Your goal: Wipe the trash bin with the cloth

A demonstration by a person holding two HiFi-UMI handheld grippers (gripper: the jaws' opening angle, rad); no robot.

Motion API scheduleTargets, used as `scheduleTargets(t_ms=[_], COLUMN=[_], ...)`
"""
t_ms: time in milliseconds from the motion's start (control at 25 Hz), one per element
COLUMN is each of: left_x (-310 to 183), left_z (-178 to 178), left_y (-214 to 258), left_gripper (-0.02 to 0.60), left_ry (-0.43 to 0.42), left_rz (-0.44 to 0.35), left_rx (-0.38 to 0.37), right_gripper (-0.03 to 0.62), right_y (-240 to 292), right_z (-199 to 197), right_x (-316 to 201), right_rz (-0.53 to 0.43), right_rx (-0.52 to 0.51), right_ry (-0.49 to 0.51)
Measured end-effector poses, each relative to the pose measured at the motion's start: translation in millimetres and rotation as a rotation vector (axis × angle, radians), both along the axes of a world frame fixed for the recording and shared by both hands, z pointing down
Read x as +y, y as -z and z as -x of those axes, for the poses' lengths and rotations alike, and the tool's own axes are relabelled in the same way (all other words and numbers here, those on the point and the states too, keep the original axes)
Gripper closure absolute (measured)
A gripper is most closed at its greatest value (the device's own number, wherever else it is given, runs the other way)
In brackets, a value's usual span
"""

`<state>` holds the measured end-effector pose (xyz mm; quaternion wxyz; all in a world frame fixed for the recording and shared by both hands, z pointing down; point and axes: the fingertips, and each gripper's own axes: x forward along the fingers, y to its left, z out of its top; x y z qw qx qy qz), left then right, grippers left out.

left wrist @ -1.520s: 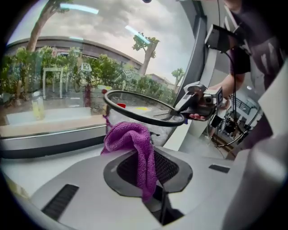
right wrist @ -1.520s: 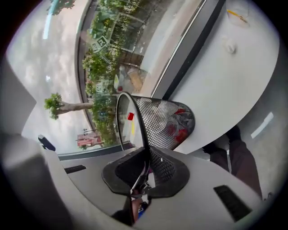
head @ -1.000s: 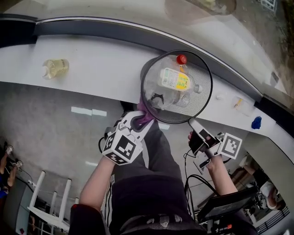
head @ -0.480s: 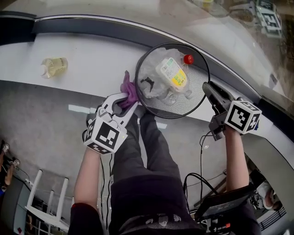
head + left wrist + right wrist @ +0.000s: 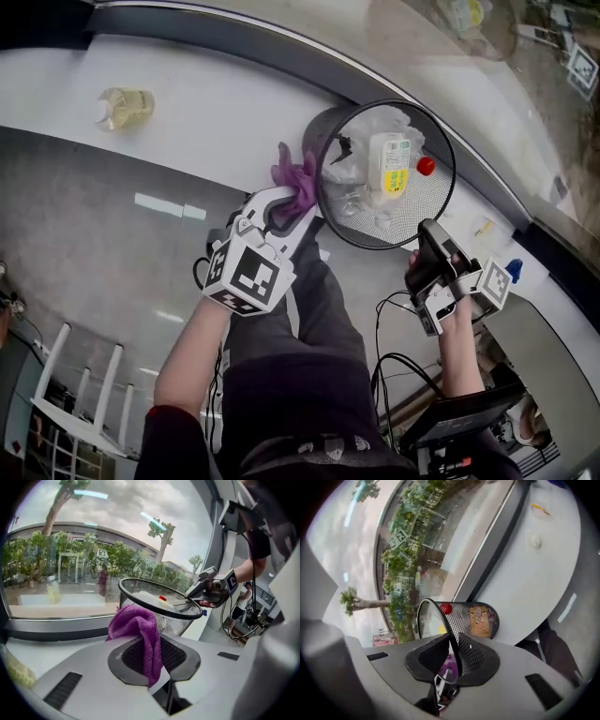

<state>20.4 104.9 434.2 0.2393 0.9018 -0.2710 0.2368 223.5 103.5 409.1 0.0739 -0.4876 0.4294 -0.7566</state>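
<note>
Purple cloth (image 5: 293, 176), bunched up, lies against the left outer wall of the black wire-mesh trash bin (image 5: 427, 202), much as it did half a second ago; a second ago it sat at the bin's near rim. The right hand-held gripper (image 5: 427, 234) has come from the bin's right side to its near-right rim. Its jaws have just been closing and now stand narrow, pinched on the thin rim wire that runs between the pads. The left hand-held gripper (image 5: 289, 202) keeps its jaws almost together, clamped on the cloth, whose free end bulges out toward the bin. The bin stands at the near edge of the white desk (image 5: 216, 103), with a clear plastic bottle (image 5: 391, 164), yellow-labelled and red-capped, inside it.
</note>
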Motion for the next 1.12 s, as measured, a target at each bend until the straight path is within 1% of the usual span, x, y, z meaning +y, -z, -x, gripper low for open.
scheduleTargets(t_ms=[80, 160, 240, 280, 320, 400, 480, 560, 600, 640, 680, 760, 800, 840, 880, 960, 1000, 1080, 1120], left_x=[12, 30, 57, 70, 79, 87, 84, 80, 78, 76, 73, 66, 61, 55, 49, 36, 29, 17, 13], left_z=[-6, -14, -34, -47, -59, -74, -73, -64, -59, -52, -45, -29, -21, -14, -7, 11, 23, 42, 47], left_y=[-2, -4, -2, 1, 5, 9, 10, 9, 8, 7, 5, 3, 3, 3, 3, 2, 1, 0, 1], left_gripper=[0.538, 0.54, 0.541, 0.541, 0.541, 0.541, 0.541, 0.541, 0.541, 0.541, 0.541, 0.541, 0.541, 0.541, 0.541, 0.541, 0.541, 0.541, 0.541], left_ry=[-0.028, -0.093, -0.192, -0.232, -0.252, -0.233, -0.195, -0.182, -0.181, -0.18, -0.177, -0.17, -0.165, -0.158, -0.147, -0.11, -0.085, -0.036, -0.015], left_rz=[0.02, 0.044, 0.059, 0.058, 0.057, 0.073, 0.093, 0.091, 0.088, 0.086, 0.085, 0.078, 0.07, 0.058, 0.045, 0.024, 0.016, 0.009, 0.008], left_rx=[0.005, -0.001, -0.004, 0.002, 0.012, 0.044, 0.066, 0.061, 0.053, 0.046, 0.039, 0.024, 0.012, -0.003, -0.019, -0.054, -0.069, -0.089, -0.09], right_gripper=[0.539, 0.54, 0.548, 0.552, 0.557, 0.559, 0.557, 0.556, 0.544, 0.509, 0.485, 0.479, 0.479, 0.479, 0.479, 0.479, 0.479, 0.48, 0.491], right_y=[0, -1, 0, 0, 0, -1, 1, 7, 10, 13, 17, 27, 34, 38, 40, 32, 22, 4, 0], right_z=[6, 18, 39, 53, 67, 92, 104, 99, 89, 73, 54, 22, 15, 16, 21, 38, 47, 60, 64], right_x=[15, 28, 40, 45, 50, 57, 58, 55, 52, 47, 38, 3, -20, -43, -63, -89, -94, -95, -92], right_rz=[0.025, 0.052, 0.069, 0.074, 0.08, 0.089, 0.073, 0.028, -0.001, -0.041, -0.096, -0.255, -0.339, -0.41, -0.462, -0.507, -0.504, -0.471, -0.453], right_rx=[-0.016, -0.056, -0.105, -0.13, -0.156, -0.204, -0.217, -0.154, -0.093, -0.013, 0.084, 0.275, 0.339, 0.377, 0.395, 0.395, 0.393, 0.378, 0.344], right_ry=[-0.031, -0.03, 0.002, 0.028, 0.056, 0.101, 0.161, 0.279, 0.343, 0.402, 0.459, 0.576, 0.628, 0.671, 0.706, 0.767, 0.805, 0.876, 0.876])
